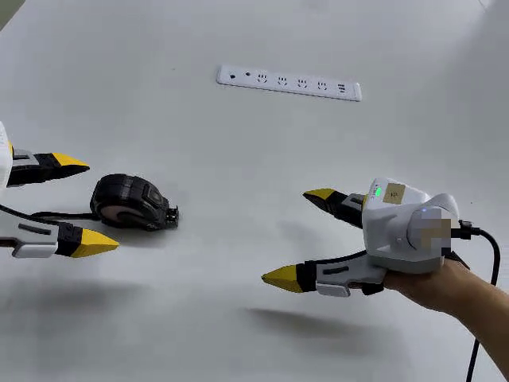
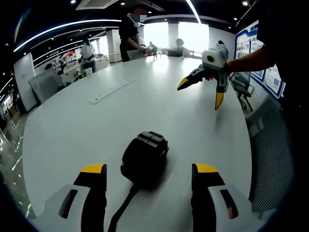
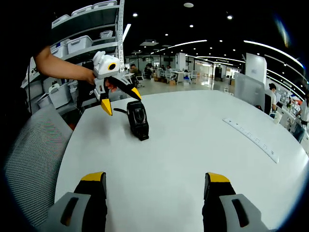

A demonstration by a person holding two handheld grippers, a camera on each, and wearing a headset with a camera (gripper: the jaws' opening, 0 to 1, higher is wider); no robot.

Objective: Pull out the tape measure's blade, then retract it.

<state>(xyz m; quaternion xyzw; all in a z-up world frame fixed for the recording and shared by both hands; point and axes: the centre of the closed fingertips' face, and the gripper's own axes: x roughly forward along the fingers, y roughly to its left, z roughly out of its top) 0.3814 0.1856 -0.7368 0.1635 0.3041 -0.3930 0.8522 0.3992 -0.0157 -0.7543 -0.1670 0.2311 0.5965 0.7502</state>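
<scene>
Left gripper (image 1: 94, 204): jaws spread wide, gripping nothing, one on each side of tape (image 1: 131, 203), not touching it. Tape: black, lies on white worktop (image 1: 238, 151), blade end pointing right, black strap trailing back toward left gripper. Power strip (image 1: 289, 82): far side, well apart. Right gripper (image 1: 296, 236): jaws spread, empty, well right of tape.

mid-frame: open table (image 1: 231, 263) between tape measure (image 1: 131, 202), left, and right gripper (image 1: 285, 235), lower right | upper centre: power strip (image 1: 289, 83) lies flat, well apart from both
</scene>
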